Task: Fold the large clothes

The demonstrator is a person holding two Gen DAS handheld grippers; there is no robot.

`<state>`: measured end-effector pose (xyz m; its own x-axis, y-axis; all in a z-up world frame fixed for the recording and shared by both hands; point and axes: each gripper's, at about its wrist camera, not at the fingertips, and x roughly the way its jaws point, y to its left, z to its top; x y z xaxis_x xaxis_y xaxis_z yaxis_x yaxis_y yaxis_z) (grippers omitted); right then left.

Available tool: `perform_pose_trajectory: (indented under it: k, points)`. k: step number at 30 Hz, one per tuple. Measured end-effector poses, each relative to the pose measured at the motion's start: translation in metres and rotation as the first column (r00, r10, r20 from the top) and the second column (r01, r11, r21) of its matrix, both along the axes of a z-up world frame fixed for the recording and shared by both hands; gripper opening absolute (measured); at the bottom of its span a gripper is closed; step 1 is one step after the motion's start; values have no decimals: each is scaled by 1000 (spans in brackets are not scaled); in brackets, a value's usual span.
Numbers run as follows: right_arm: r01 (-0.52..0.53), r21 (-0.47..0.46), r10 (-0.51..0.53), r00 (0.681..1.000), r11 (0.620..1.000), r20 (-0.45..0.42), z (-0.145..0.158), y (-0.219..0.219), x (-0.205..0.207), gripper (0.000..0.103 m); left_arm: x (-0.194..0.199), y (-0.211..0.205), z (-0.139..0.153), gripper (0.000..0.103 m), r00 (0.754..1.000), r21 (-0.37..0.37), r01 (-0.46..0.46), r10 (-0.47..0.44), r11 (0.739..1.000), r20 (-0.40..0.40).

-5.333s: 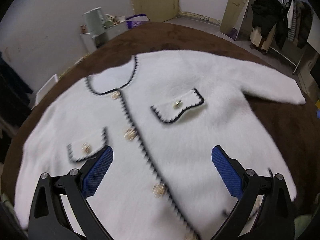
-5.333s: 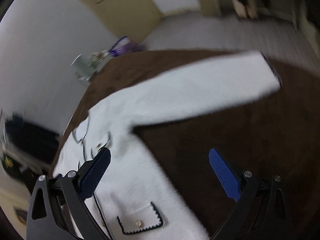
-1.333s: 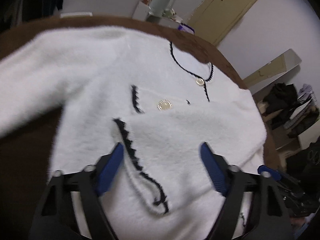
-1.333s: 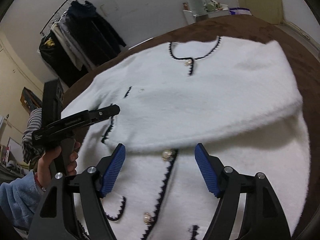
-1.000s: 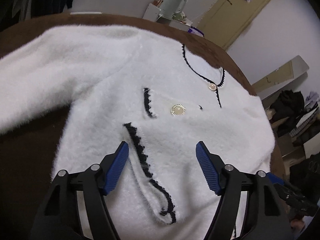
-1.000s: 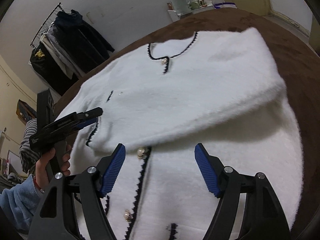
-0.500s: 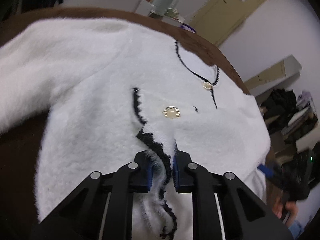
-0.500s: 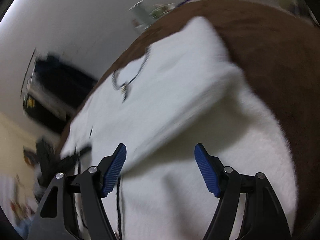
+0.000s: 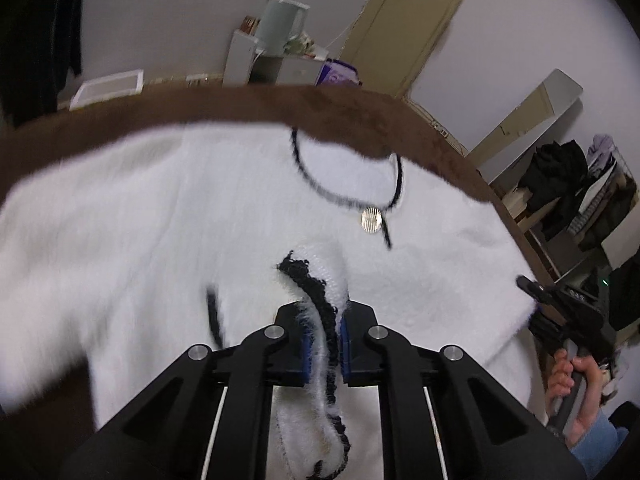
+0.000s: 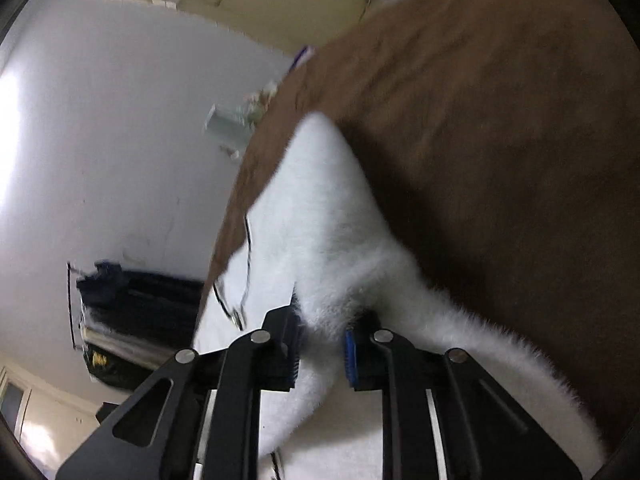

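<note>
A white fuzzy cardigan (image 9: 160, 220) with black trim and a gold button (image 9: 370, 215) lies spread on a brown cover (image 9: 200, 108). My left gripper (image 9: 324, 328) is shut on a black-trimmed edge of the cardigan, which is raised off the rest of the cloth. In the right wrist view my right gripper (image 10: 322, 344) is rolled sideways. Its jaws are closing, and a thick fold of the cardigan (image 10: 320, 208) at its edge is pinched between the blue pads. A hand (image 9: 576, 376) holds that gripper at the cardigan's right side.
Beyond the brown cover (image 10: 480, 120) stand a white shelf with a pale kettle (image 9: 280, 20), a yellowish door (image 9: 420, 20), a leaning mirror (image 9: 532, 120) and a rack of dark clothes (image 9: 580, 184). A white tray (image 9: 108, 88) lies on the floor.
The left jaws closed on the trimmed edge and lifted it. The right gripper rolled, swept to the cardigan's side edge and closed on a fold there.
</note>
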<state>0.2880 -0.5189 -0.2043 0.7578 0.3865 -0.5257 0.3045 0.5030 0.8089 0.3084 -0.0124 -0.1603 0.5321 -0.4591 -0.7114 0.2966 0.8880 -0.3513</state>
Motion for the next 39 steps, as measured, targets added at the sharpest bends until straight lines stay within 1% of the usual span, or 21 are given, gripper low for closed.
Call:
perform_pose_trajectory:
  k: [5, 7, 9, 12, 15, 16, 17, 18, 19, 21, 24, 35, 37, 38, 39]
  points:
    - [75, 23, -76, 997, 997, 25, 2, -9, -1, 17, 33, -19, 24, 13, 997, 48, 38, -41, 998, 70]
    - [94, 22, -95, 995, 995, 35, 2, -9, -2, 17, 40, -21, 29, 13, 994, 68, 45, -52, 997, 91]
    - [104, 21, -105, 994, 994, 34, -1, -9, -2, 17, 47, -21, 29, 13, 994, 93, 43, -52, 995, 97]
    - [71, -2, -71, 997, 997, 2, -8, 1, 8, 19, 57, -13, 12, 13, 998, 106, 12, -17, 994, 54]
    - [22, -25, -23, 999, 999, -35, -18, 6, 13, 24, 65, -5, -24, 13, 1000, 173, -13, 16, 985, -14]
    - [4, -45, -6, 999, 999, -46, -19, 7, 16, 25, 68, -2, -39, 14, 998, 188, -14, 24, 982, -50]
    - [-7, -56, 4, 999, 998, -50, -20, 9, 17, 25, 68, 1, -50, 15, 997, 185, -14, 26, 983, -67]
    - [-17, -69, 13, 998, 997, -56, -20, 10, 18, 26, 67, 4, -54, 16, 998, 172, -18, 29, 985, -63]
    - [-26, -81, 21, 998, 996, -58, -20, 11, 19, 26, 67, 5, -54, 18, 998, 164, -26, 35, 986, -57]
    - [-37, -97, 31, 998, 995, -60, -19, 13, 21, 26, 68, 8, -55, 19, 997, 148, -38, 47, 988, -60]
    - [-43, -113, 36, 998, 993, -58, -21, 10, 16, 26, 66, 9, -56, 19, 997, 147, -39, 48, 988, -54]
    - [-53, -103, 47, 997, 993, -60, -17, 8, 16, 28, 63, 6, -56, 20, 997, 151, -57, 65, 987, -47]
    - [-56, -101, 50, 997, 993, -62, -18, 8, 16, 31, 62, 5, -55, 23, 997, 165, -52, 60, 985, -42]
    - [-61, -97, 55, 997, 993, -63, -18, 8, 16, 33, 62, 4, -53, 28, 998, 181, -50, 58, 982, -37]
    - [-68, -91, 62, 996, 994, -63, -17, 8, 16, 38, 62, 3, -51, 33, 998, 201, -49, 56, 978, -29]
